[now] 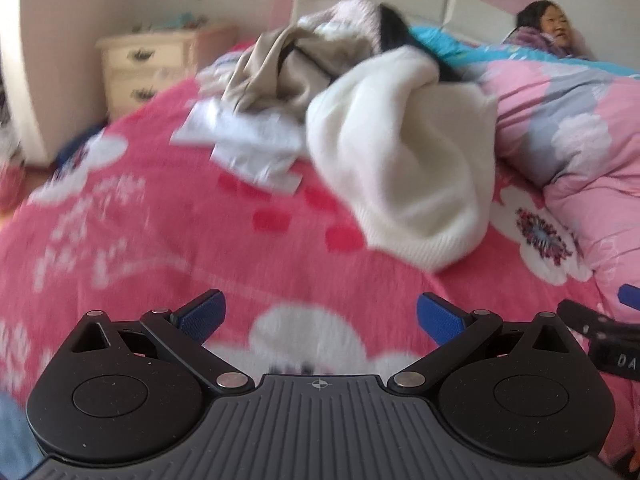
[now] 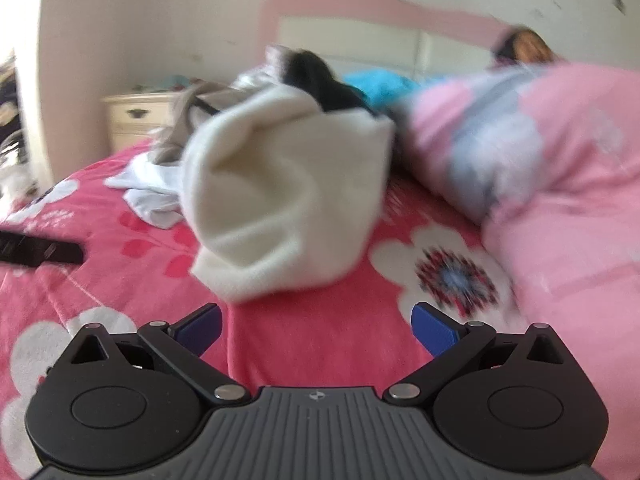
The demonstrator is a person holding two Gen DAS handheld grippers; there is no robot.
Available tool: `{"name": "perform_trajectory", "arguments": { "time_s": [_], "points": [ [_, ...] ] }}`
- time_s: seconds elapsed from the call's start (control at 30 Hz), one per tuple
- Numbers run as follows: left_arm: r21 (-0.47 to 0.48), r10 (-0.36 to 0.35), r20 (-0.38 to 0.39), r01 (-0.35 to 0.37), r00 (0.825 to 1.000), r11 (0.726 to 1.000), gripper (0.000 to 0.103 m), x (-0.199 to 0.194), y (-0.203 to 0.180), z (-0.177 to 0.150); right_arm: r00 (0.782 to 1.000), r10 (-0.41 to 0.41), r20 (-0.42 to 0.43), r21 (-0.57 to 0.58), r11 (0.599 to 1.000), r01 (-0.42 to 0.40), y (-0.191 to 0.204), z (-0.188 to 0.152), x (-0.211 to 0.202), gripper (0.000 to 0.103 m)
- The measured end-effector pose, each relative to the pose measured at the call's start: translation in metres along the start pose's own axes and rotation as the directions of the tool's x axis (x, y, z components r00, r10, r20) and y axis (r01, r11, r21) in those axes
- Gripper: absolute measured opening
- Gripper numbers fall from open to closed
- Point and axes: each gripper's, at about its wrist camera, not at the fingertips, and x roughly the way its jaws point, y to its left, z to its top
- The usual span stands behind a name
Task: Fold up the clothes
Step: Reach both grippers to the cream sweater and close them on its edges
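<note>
A crumpled cream knit sweater [image 1: 404,152] lies on the pink flowered bedspread [image 1: 160,232], ahead of both grippers; it also shows in the right wrist view [image 2: 280,200]. Behind it is a pile with a beige garment [image 1: 280,68], a white-grey cloth [image 1: 252,144] and a dark item [image 1: 394,28]. My left gripper [image 1: 320,316] is open and empty above the bedspread, short of the sweater. My right gripper [image 2: 316,328] is open and empty, just short of the sweater's hem. The other gripper shows at the far left of the right wrist view [image 2: 40,248].
A person [image 1: 548,28] sits at the head of the bed under a pink and grey quilt [image 1: 568,120]. A cream nightstand [image 1: 140,68] stands left of the bed by the wall. The pink headboard [image 2: 360,28] is behind.
</note>
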Motion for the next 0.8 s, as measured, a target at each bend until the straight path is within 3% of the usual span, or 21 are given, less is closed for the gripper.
{"name": "perform_trajectory", "arguments": {
  "time_s": [0.13, 0.2, 0.3, 0.37, 0.53, 0.63, 0.7, 0.8],
  "points": [
    [0.059, -0.035, 0.042, 0.032, 0.998, 0.998, 0.1, 0.027, -0.004, 0.017, 0.998, 0.06, 0.037, -0.112, 0.992, -0.055, 0.011, 0.001, 0.027, 0.101],
    [0.058, -0.06, 0.038, 0.057, 0.997, 0.997, 0.097, 0.046, -0.003, 0.024, 0.995, 0.096, 0.02, -0.082, 0.992, -0.094, 0.01, 0.003, 0.044, 0.098],
    [0.055, -0.112, 0.027, 0.111, 0.993, 0.992, 0.088, 0.075, -0.001, 0.029, 0.987, 0.155, -0.032, 0.01, 0.988, -0.154, 0.002, 0.004, 0.072, 0.09],
    [0.062, -0.145, 0.005, 0.145, 0.989, 0.988, 0.075, 0.094, 0.0, 0.03, 0.975, 0.205, -0.08, 0.14, 0.971, -0.193, -0.012, 0.004, 0.091, 0.088],
    [-0.008, -0.273, -0.068, 0.274, 0.959, 0.962, 0.066, 0.14, 0.004, 0.03, 0.936, 0.332, -0.114, 0.493, 0.837, -0.237, -0.054, 0.001, 0.14, 0.085],
    [-0.059, -0.321, -0.084, 0.317, 0.943, 0.947, 0.061, 0.161, 0.005, 0.031, 0.918, 0.38, -0.109, 0.571, 0.78, -0.255, -0.063, 0.005, 0.163, 0.084],
    [-0.073, -0.342, -0.087, 0.336, 0.936, 0.939, 0.057, 0.173, 0.003, 0.032, 0.912, 0.389, -0.134, 0.591, 0.77, -0.241, -0.062, 0.007, 0.18, 0.08],
    [-0.083, -0.351, -0.078, 0.345, 0.933, 0.935, 0.048, 0.179, 0.001, 0.031, 0.918, 0.373, -0.132, 0.596, 0.77, -0.227, -0.059, 0.012, 0.191, 0.077]
  ]
}}
